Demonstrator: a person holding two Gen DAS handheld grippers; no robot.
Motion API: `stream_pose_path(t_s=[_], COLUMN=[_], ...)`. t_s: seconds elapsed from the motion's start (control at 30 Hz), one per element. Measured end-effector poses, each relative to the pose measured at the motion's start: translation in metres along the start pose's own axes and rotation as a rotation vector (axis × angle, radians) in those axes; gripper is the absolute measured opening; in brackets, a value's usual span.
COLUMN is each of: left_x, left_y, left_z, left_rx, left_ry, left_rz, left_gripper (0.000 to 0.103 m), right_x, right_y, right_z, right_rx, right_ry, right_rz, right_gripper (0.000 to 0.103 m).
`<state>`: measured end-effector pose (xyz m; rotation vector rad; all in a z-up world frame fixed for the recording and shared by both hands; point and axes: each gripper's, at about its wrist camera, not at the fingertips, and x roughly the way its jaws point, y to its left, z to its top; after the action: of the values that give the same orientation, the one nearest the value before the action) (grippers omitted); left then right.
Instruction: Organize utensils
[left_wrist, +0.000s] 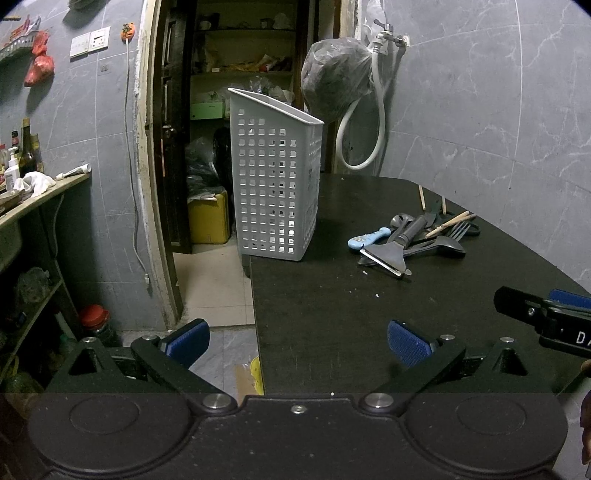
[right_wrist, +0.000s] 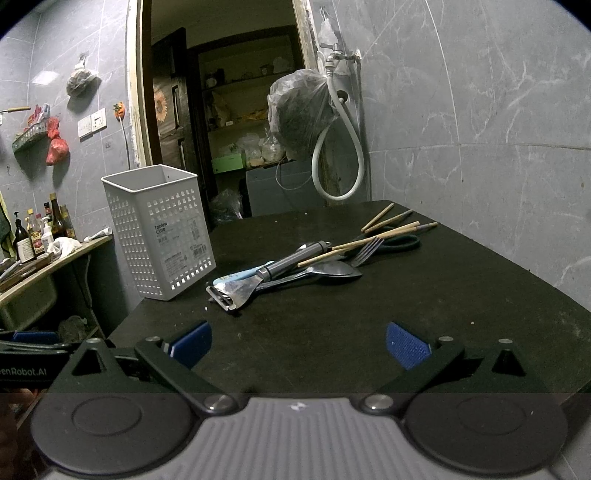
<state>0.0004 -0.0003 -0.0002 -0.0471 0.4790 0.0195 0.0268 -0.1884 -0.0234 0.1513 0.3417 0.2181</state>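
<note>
1. The utensils are seen in a loose pile on the dark table, right of the white perforated basket, which stands upright near the table's left edge with nothing visible in it.
2. At the front of the pile lies a peeler, its blade end nearest the cameras and its dark handle running back and to the right; a blue-handled utensil, a spoon, a fork and several wooden chopsticks are crossed over and behind it.
3. From the right hand-held gripper the pile lies ahead and slightly left, near but not touching; this is judged the nearer one.
4. From the left hand-held gripper the pile is ahead and to the right, with the basket straight ahead.
5. Both are held low and level over the table's near edge, fingers pointing forward.
6. On each, the blue pads are spread wide apart and nothing is held between them.
7. No utensil is judged sorted yet; a forward reach towards the peeler's long handle appears the likely opening.
</note>
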Motion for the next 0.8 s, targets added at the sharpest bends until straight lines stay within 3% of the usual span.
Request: stream_pose_path(t_s=[0.57,0.8], left_x=[0.0,0.006], left_y=[0.0013,0.0073], left_z=[-0.0002,0.0083], left_rx=[0.001,0.021], left_ry=[-0.004,-0.041], left_rz=[0.009,0.037], left_gripper=[0.102,0.102], right_x=[0.0029,0.0087], right_y=[-0.0003,-0.0006], right_z=[-0.0017,-0.0002], right_rx=[-0.003,-0.029], right_ry=[0.009,0.014], right_rz=[0.0,-0.022], right_gripper=[0.103,0.103])
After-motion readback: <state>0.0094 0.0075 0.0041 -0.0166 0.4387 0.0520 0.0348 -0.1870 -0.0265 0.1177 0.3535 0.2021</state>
